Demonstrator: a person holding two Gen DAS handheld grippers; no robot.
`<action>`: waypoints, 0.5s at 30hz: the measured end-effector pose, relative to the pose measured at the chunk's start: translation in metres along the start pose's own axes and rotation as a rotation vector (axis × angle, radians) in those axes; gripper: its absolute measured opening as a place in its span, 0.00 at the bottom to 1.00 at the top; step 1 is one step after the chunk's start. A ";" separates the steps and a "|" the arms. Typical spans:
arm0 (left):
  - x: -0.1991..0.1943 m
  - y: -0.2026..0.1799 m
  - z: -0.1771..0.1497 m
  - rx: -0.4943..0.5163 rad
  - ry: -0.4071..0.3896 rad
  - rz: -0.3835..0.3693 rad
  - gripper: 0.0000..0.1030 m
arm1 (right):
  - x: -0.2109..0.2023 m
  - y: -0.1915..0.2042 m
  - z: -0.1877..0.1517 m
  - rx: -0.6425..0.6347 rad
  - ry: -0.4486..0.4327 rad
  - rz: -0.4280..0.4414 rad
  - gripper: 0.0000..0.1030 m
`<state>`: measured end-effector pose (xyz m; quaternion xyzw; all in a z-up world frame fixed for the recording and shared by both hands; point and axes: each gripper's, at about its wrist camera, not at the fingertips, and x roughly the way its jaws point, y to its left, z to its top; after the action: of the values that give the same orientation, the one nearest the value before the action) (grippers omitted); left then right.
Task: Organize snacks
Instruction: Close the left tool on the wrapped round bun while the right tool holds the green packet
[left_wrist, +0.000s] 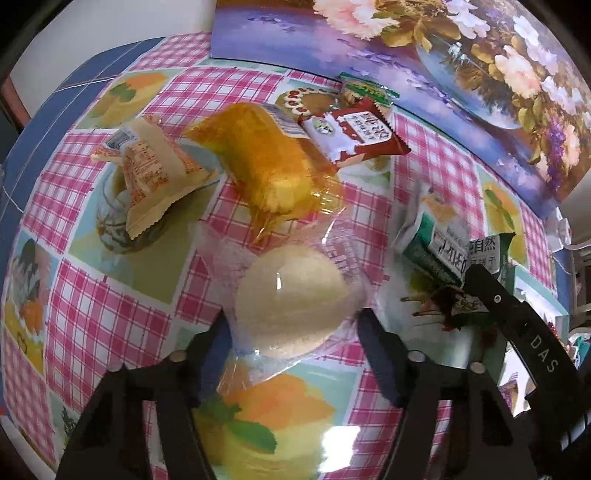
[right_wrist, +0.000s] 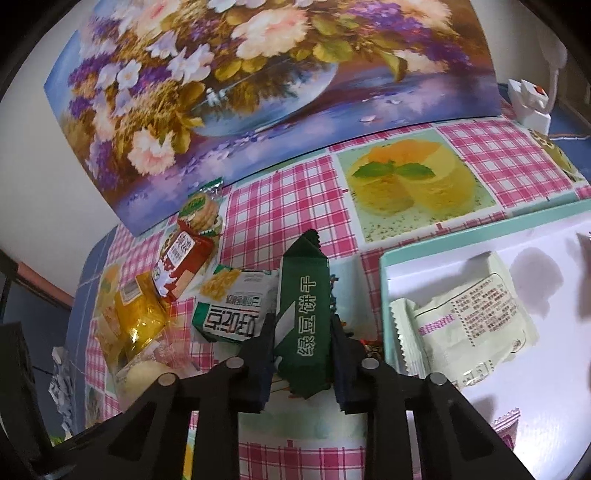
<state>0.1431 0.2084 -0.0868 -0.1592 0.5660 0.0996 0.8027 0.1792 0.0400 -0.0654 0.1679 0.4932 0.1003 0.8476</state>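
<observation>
Right wrist view: the flower painting (right_wrist: 258, 85) fills the top, propped at the back of the desk (right_wrist: 288, 206) with its pink checked cloth. At about three o'clock sits a white tray (right_wrist: 554, 236) with a teal rim, and a pale green snack packet (right_wrist: 465, 317) lies flat inside it. The right tongs (right_wrist: 303, 350) are closed on a dark green biscuit packet (right_wrist: 304, 314), which stands upright between the fingers, just left of the tray's edge. At ten o'clock from it lie a green-and-white packet (right_wrist: 232, 314), a red packet (right_wrist: 183, 266) and a yellow cake in clear wrap (right_wrist: 138, 317), close together. In the left wrist view the left tongs (left_wrist: 295, 325) stand wide, one finger on either side of a round pale bun in clear wrap (left_wrist: 291, 299) resting on the desk; whether the pads touch it I cannot tell. Beyond it at twelve o'clock is the yellow cake, and at ten o'clock a cream packet (left_wrist: 155, 173) lies tilted on the cloth.
</observation>
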 end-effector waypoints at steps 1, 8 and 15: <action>-0.001 -0.002 0.000 0.004 -0.004 0.003 0.61 | -0.001 -0.001 0.000 0.006 0.000 0.004 0.26; -0.013 -0.015 0.008 0.017 -0.030 0.006 0.53 | -0.013 -0.009 0.005 0.054 -0.016 0.042 0.26; -0.020 -0.020 0.013 0.025 -0.045 -0.013 0.43 | -0.038 -0.009 0.013 0.067 -0.061 0.066 0.26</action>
<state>0.1545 0.1955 -0.0610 -0.1506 0.5478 0.0908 0.8179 0.1717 0.0168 -0.0329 0.2155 0.4644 0.1063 0.8524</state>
